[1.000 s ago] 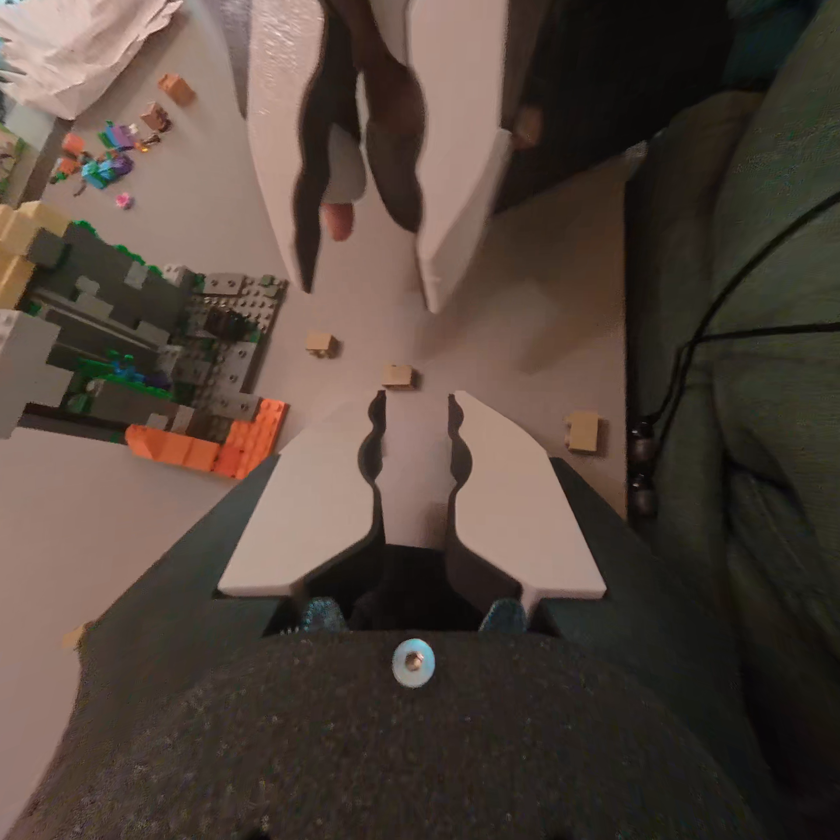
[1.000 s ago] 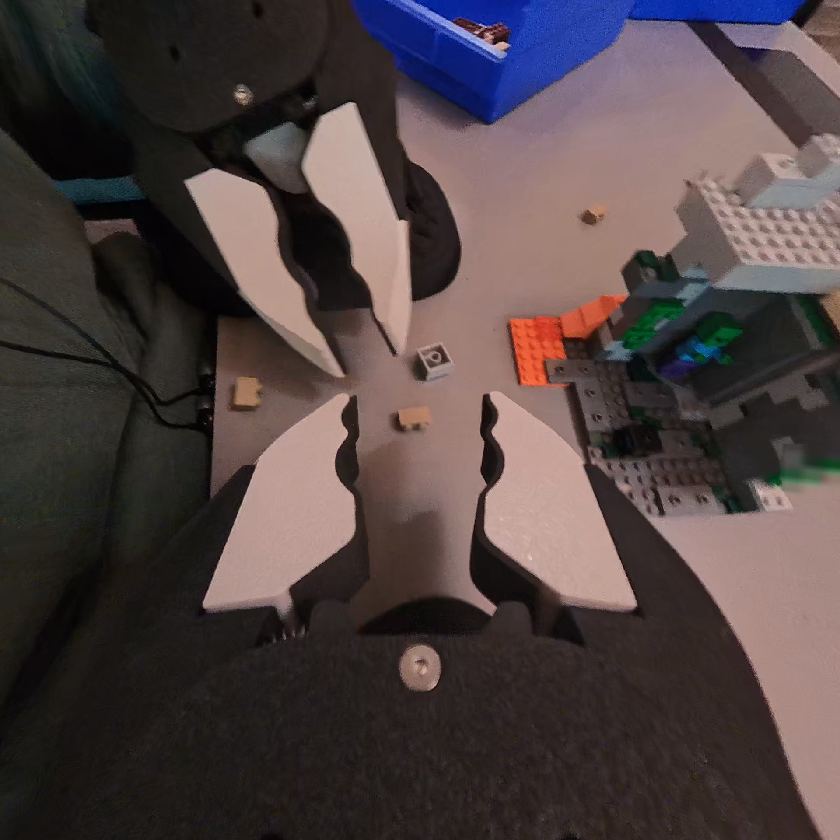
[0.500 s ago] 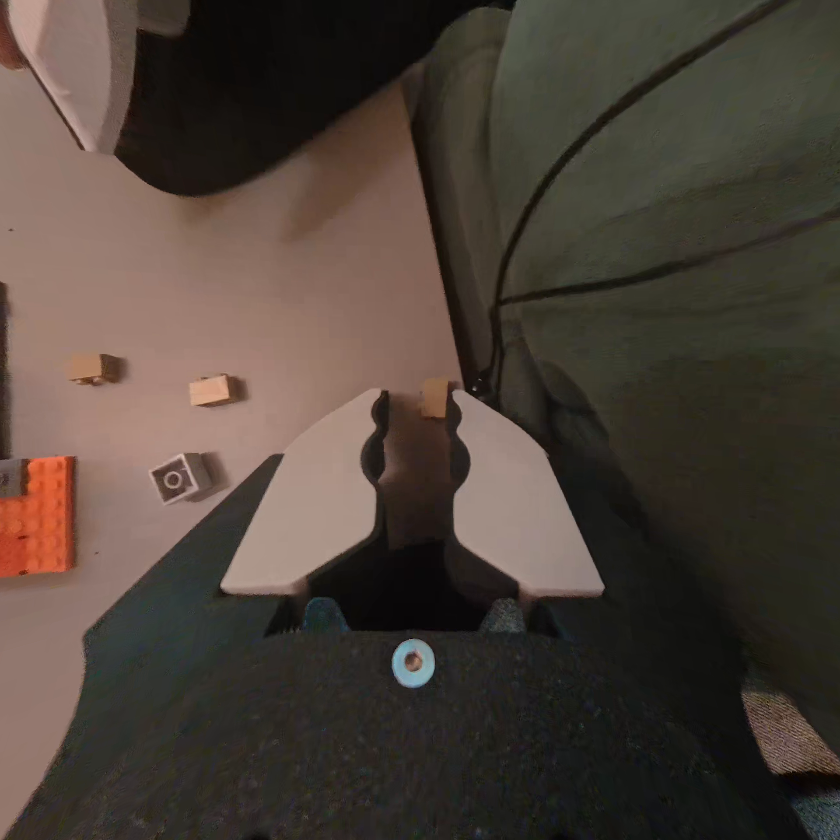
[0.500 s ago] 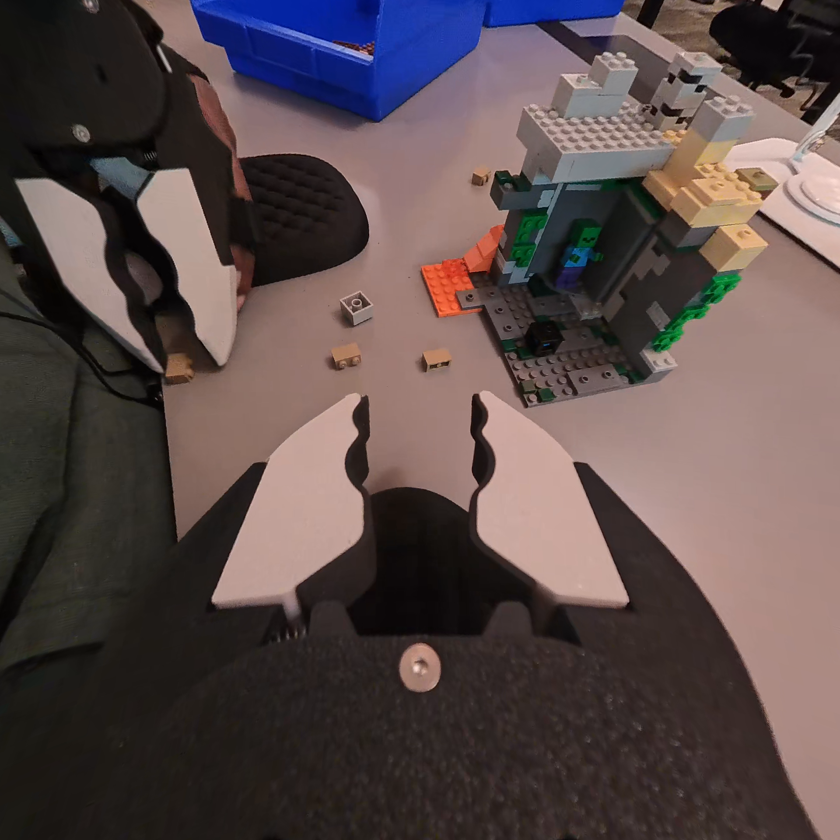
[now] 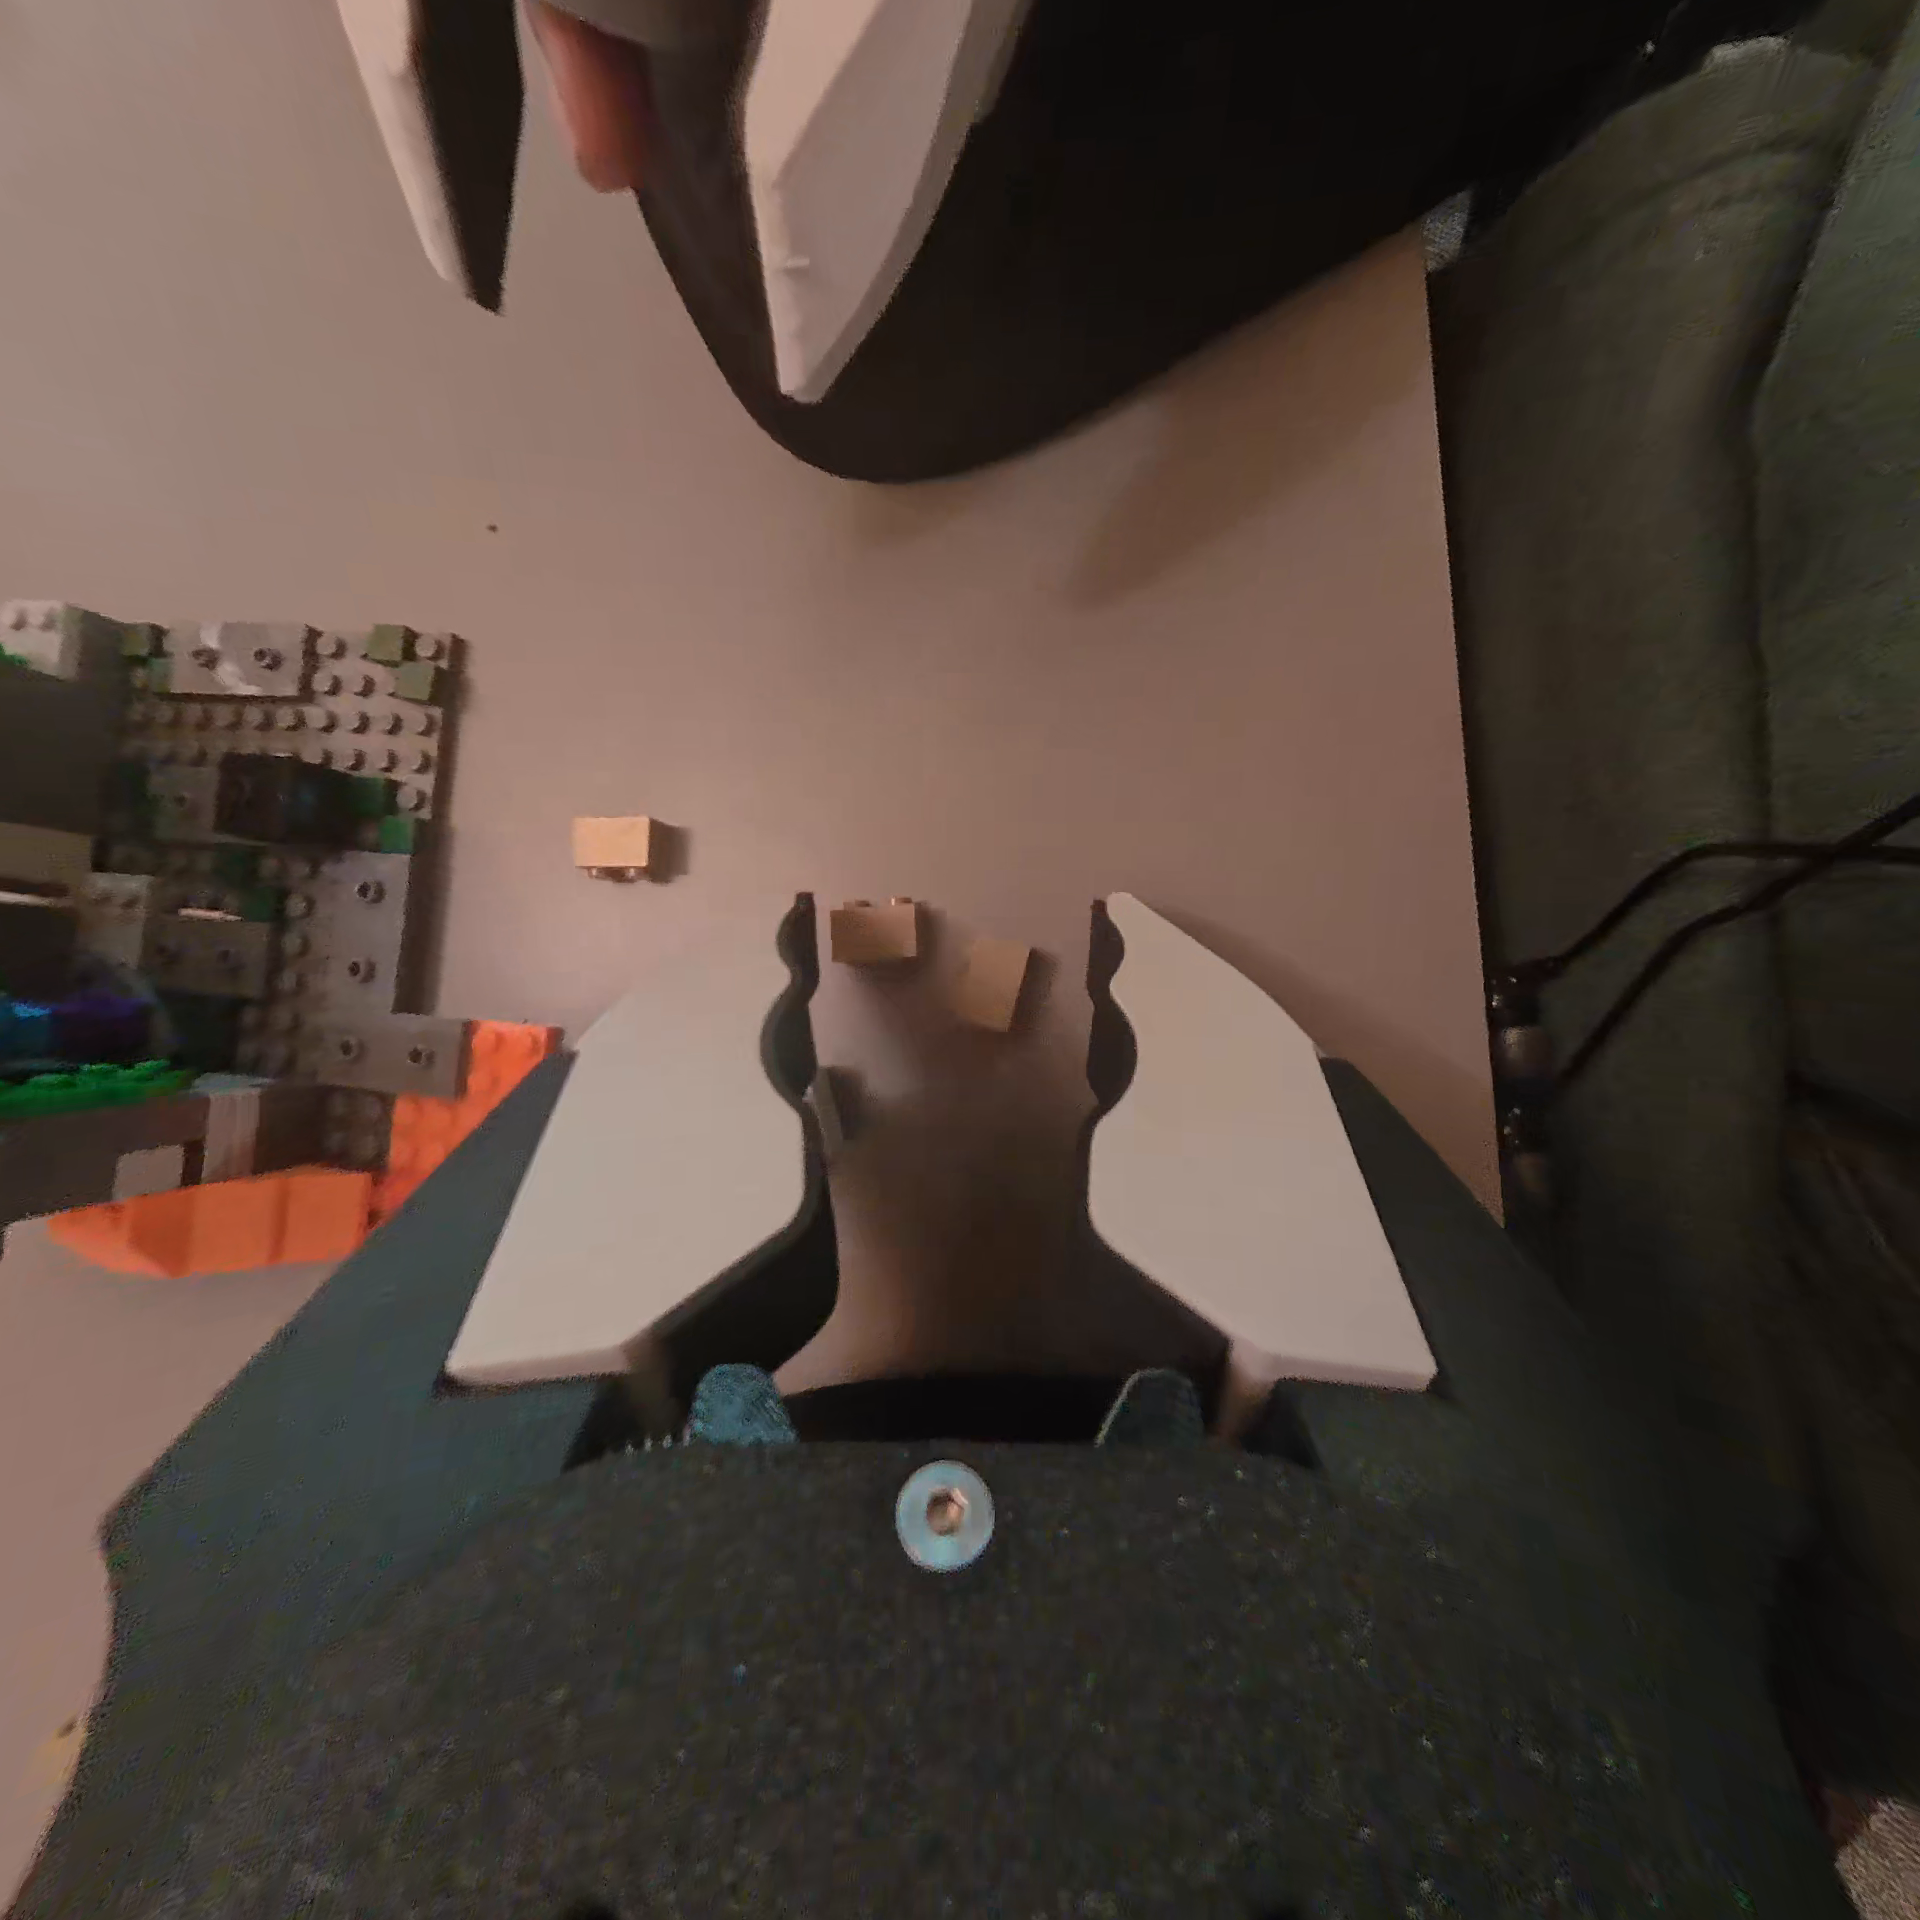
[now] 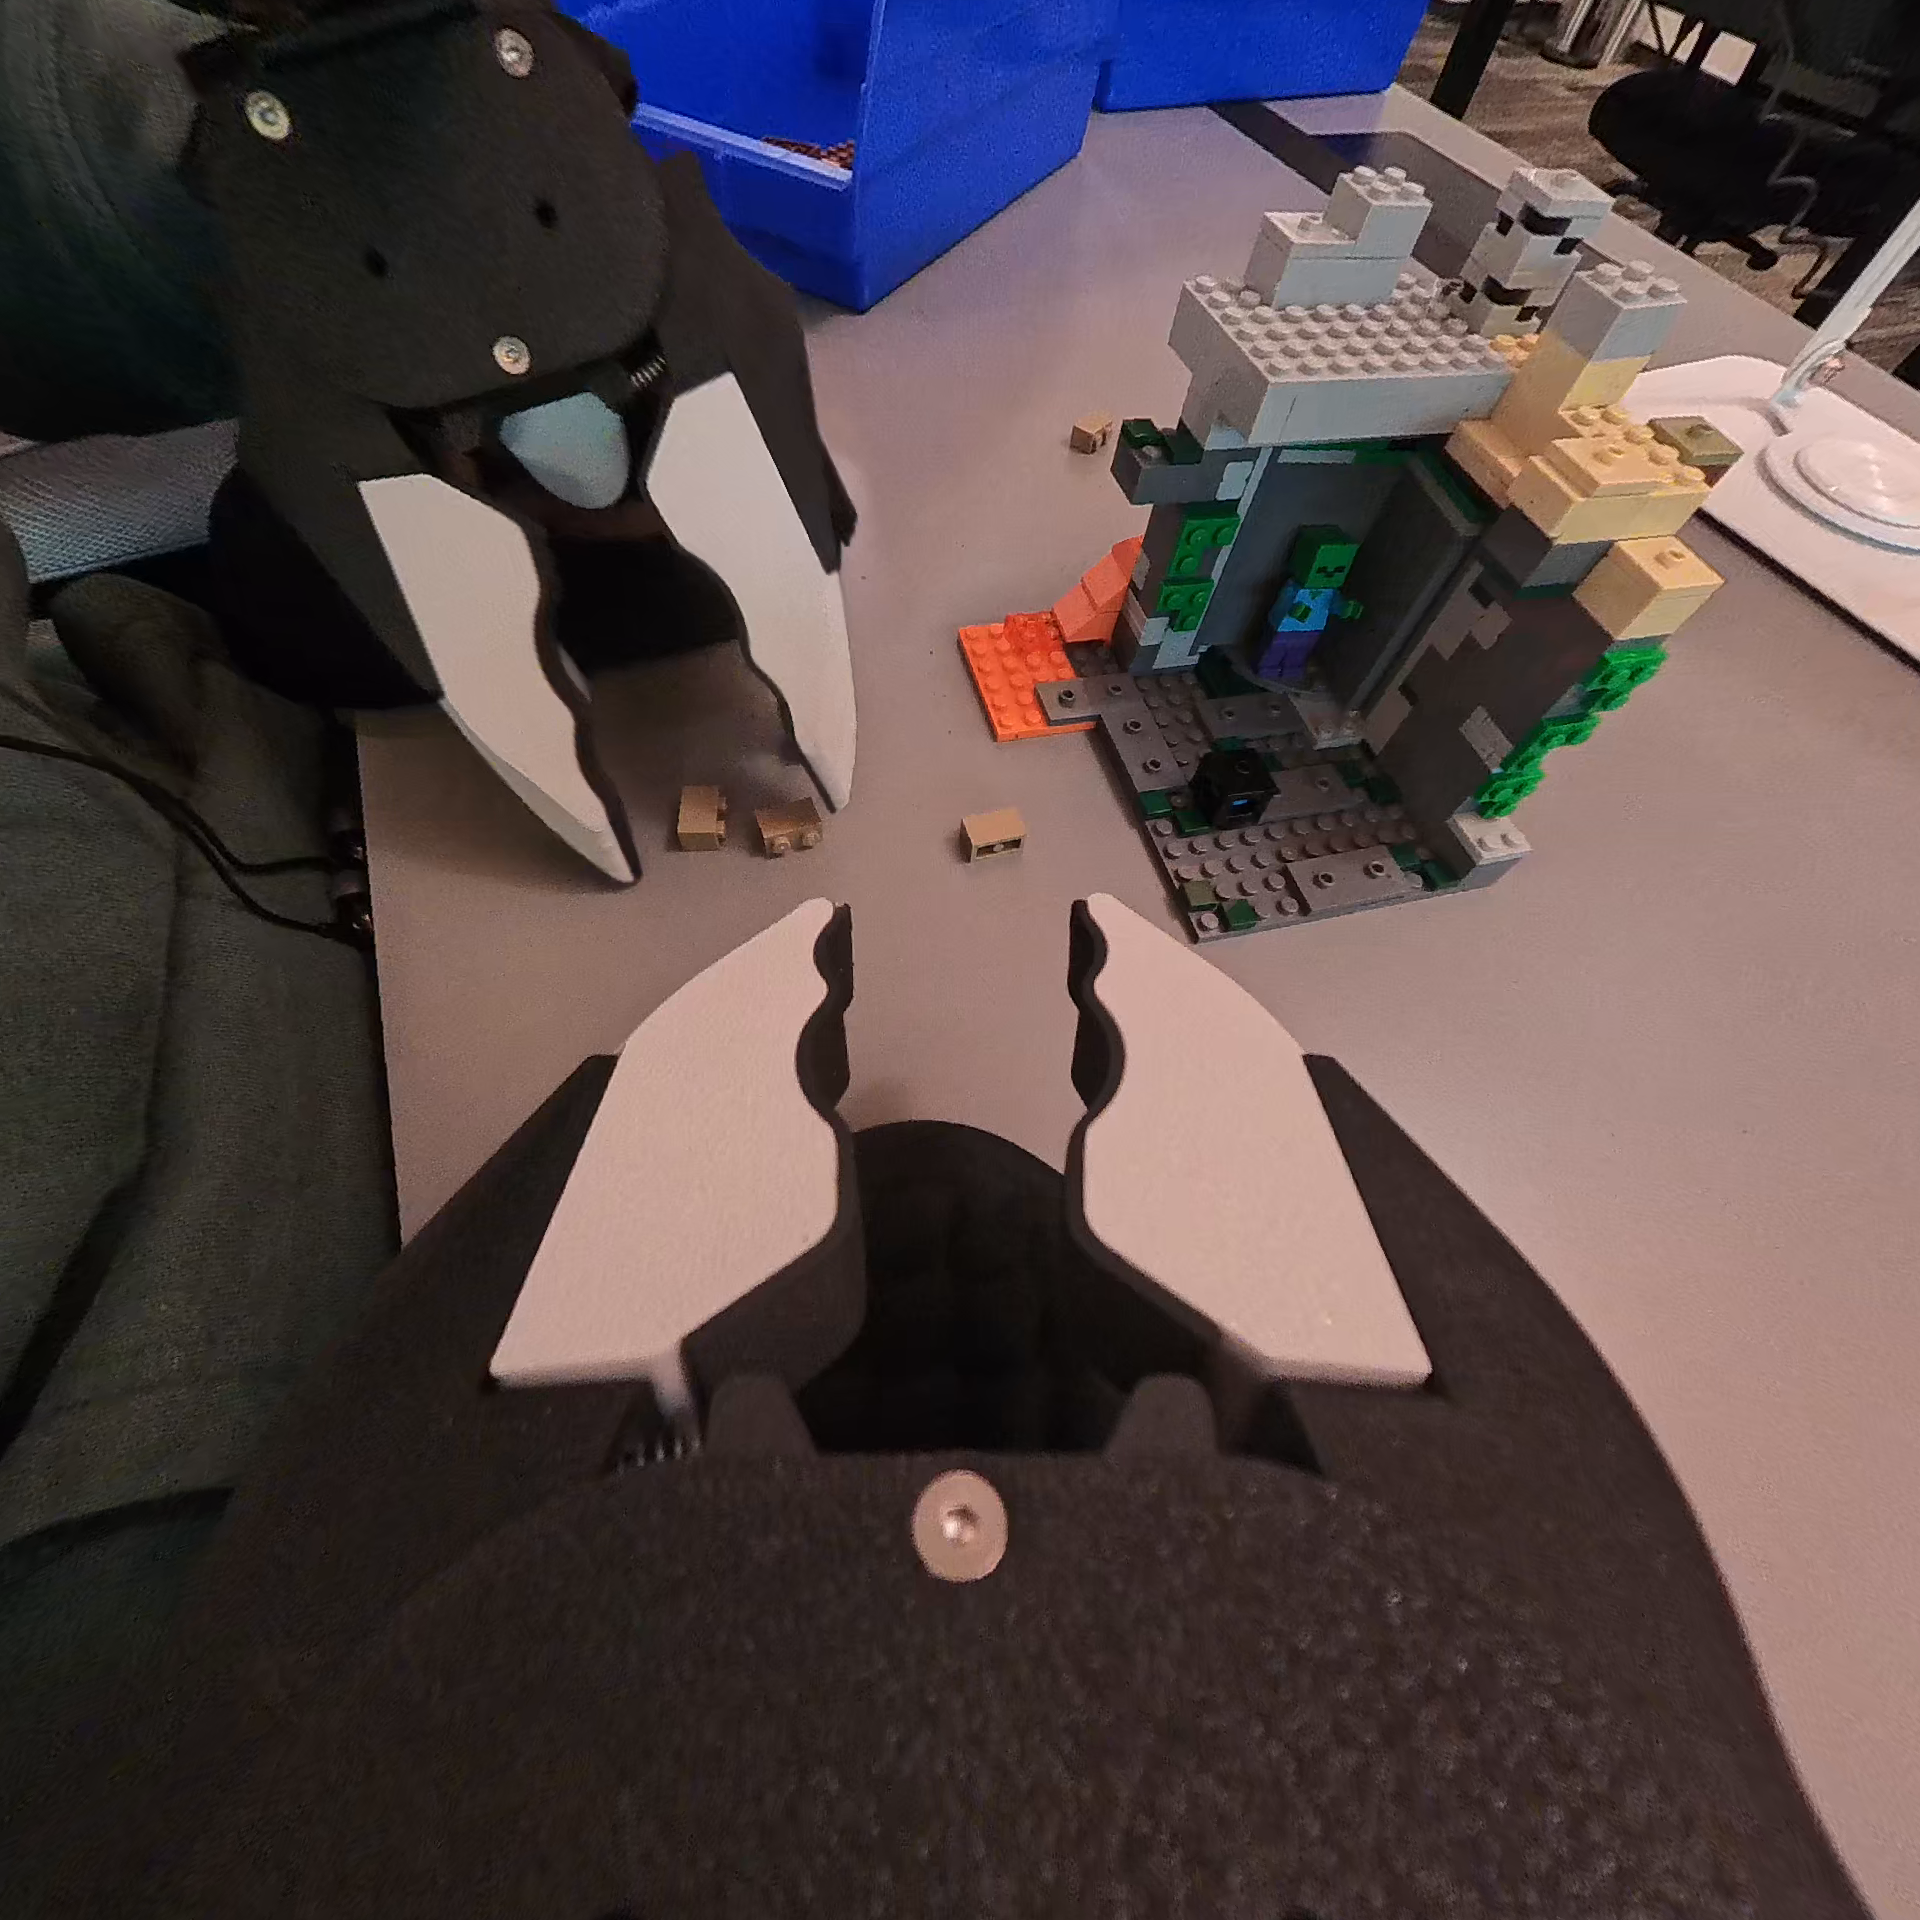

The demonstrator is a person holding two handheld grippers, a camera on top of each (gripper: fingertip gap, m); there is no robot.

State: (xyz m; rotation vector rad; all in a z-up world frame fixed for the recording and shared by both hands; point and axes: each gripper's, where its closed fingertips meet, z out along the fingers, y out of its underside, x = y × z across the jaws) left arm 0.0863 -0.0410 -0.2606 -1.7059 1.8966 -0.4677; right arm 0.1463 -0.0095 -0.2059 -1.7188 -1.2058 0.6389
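Tan bricks: two small ones lie on the grey table (image 6: 1558, 1195) close together, one (image 5: 873, 933) upright-ish, the other (image 5: 995, 985) tilted. Both sit between the tips of the left gripper (image 5: 945, 914), also seen from the right wrist view (image 6: 732, 831). Its jaws are spread wide, holding nothing; tips are down near the table surface, bricks loose in the gap, contact with either finger not clear. In the right wrist view the same pair shows as (image 6: 700, 818) and (image 6: 788, 827), the second just beside the gripper's right-hand fingertip.

Third tan brick (image 6: 992, 833) lies alone, further right, between the pair and the brick-built model (image 6: 1382, 582); same brick in the left wrist view (image 5: 615, 847). Fourth tan brick (image 6: 1091, 430) sits far side, beside the model's left corner.

Right gripper (image 6: 961, 914) hovers above bare table on the near side, jaws moderately apart, empty; it shows blurred at the top of the left wrist view (image 5: 623, 312).

Model: grey studded base, grey and tan blocks on top, green trim, small green-headed figure (image 6: 1304, 603) inside, orange plate (image 6: 1013, 670) at its left edge. Blue bin (image 6: 883, 156) far left. White object (image 6: 1808, 488) far right. Dark green fabric (image 6: 156, 1039) with a black cord (image 6: 208, 862) along the table's left edge.
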